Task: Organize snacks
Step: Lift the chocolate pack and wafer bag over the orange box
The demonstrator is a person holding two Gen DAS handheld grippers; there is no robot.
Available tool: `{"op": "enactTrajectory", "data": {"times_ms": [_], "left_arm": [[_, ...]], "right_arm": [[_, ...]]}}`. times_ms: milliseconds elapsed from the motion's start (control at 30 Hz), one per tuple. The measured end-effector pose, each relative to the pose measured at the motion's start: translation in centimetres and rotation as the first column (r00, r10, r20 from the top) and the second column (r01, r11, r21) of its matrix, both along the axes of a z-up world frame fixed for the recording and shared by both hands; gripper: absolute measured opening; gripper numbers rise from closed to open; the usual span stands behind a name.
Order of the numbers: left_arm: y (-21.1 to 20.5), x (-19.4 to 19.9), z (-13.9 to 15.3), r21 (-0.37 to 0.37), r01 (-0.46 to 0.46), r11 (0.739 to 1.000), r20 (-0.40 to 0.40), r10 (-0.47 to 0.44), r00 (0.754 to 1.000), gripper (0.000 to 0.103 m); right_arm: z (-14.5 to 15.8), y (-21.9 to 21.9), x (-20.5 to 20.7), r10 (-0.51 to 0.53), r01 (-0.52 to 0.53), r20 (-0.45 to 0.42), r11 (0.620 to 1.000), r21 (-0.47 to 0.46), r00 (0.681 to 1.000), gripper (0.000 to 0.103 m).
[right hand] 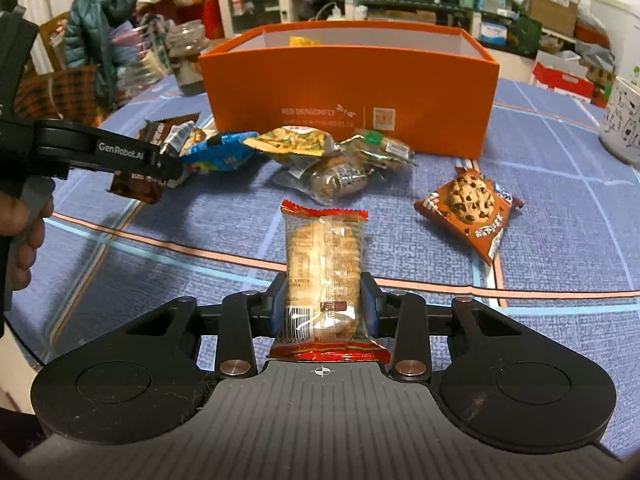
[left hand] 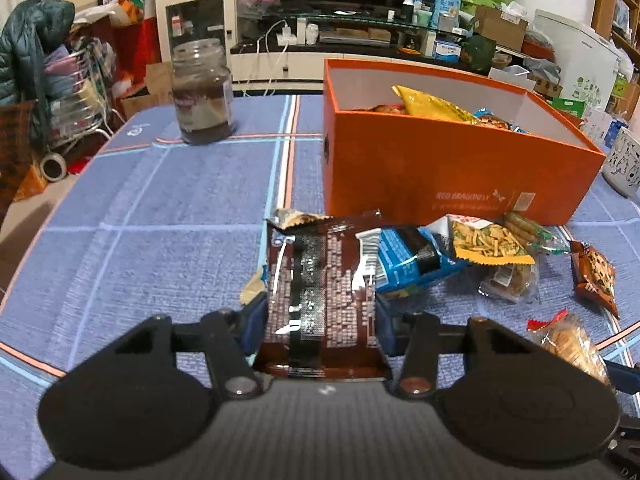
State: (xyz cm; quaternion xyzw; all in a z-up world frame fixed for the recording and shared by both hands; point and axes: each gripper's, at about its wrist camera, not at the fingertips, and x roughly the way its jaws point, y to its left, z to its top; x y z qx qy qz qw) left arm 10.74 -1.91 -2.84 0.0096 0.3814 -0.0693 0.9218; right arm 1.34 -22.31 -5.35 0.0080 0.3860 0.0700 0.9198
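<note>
Two cameras give me different parts of the same table (left hand: 160, 208). Only my left wrist view looks into the orange box (left hand: 460, 164), where a yellow packet (left hand: 432, 106) and some other snacks lie; from the right wrist view I see just the yellow tip above the rim. Only the right wrist view shows my left gripper (right hand: 168, 160) from the side, with "GenRobot.AI" on its arm and a hand (right hand: 24, 236) on the handle at the left edge.

On the box front I read "RED DRAGONFLY" in pale letters. The text on the snack wrappers is too small for me to read.

My left gripper (left hand: 320, 312) has its jaws pressed on a dark brown packet (left hand: 320, 288), back side with print facing the camera. My right gripper (right hand: 324, 308) is clamped on a clear cracker packet with red ends (right hand: 324, 264), held above the blue cloth.

Before the box front, a blue packet (right hand: 224, 152), a packet of green sticks (right hand: 296, 142) and a wrapped biscuit (right hand: 336, 180) lie together in a small heap. A chocolate chip cookie packet (right hand: 472, 208) lies apart, toward the right edge. A glass jar (left hand: 202, 92) stands near the far left corner.
</note>
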Motion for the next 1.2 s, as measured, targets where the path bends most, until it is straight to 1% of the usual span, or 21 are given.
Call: {"op": "enactTrajectory", "data": {"times_ms": [200, 300, 400, 667, 833, 900, 1033, 1100, 1200], "left_arm": [[0.6, -0.5, 0.9, 0.011, -0.032, 0.999, 0.02, 0.032, 0.999, 0.049], [0.8, -0.8, 1.5, 0.033, -0.048, 0.998, 0.042, 0.046, 0.998, 0.049], [1.2, -1.2, 2.1, 0.034, -0.06, 0.998, 0.061, 0.058, 0.996, 0.049], [2.3, -2.3, 3.5, -0.011, -0.063, 0.998, 0.095, 0.064, 0.993, 0.049], [3.9, -3.2, 4.2, -0.093, -0.046, 0.995, 0.094, 0.054, 0.994, 0.049], [4.4, -3.6, 4.7, -0.11, -0.046, 0.993, 0.106, 0.057, 0.993, 0.049], [4.5, -4.1, 5.5, -0.118, -0.043, 0.992, 0.142, 0.06, 0.988, 0.049], [4.2, -4.3, 5.9, -0.108, -0.042, 0.993, 0.163, 0.06, 0.985, 0.049], [3.1, -4.5, 6.6, -0.092, -0.011, 0.996, 0.201, 0.029, 0.979, 0.049]], "right_arm": [[0.3, 0.5, -0.1, 0.012, -0.012, 0.008, 1.0, -0.013, 1.0, 0.021], [0.8, 0.9, -0.1, 0.014, -0.014, 0.017, 1.0, -0.016, 1.0, 0.021], [1.2, 1.2, -0.1, 0.023, -0.023, 0.026, 1.0, -0.018, 0.999, 0.021], [2.2, 1.7, -0.2, 0.029, -0.028, 0.048, 0.999, -0.015, 0.998, 0.021], [2.6, 1.6, -0.2, 0.033, -0.033, 0.061, 0.999, -0.003, 0.998, 0.021], [2.8, 1.4, -0.3, 0.034, -0.034, 0.069, 0.999, 0.005, 0.997, 0.021], [3.0, 1.1, -0.4, 0.036, -0.038, 0.078, 0.999, 0.026, 0.996, 0.021], [3.1, 1.0, -0.5, 0.038, -0.041, 0.084, 0.999, 0.035, 0.996, 0.021], [3.8, 0.6, -0.7, 0.037, -0.042, 0.102, 0.998, 0.052, 0.994, 0.021]]}}
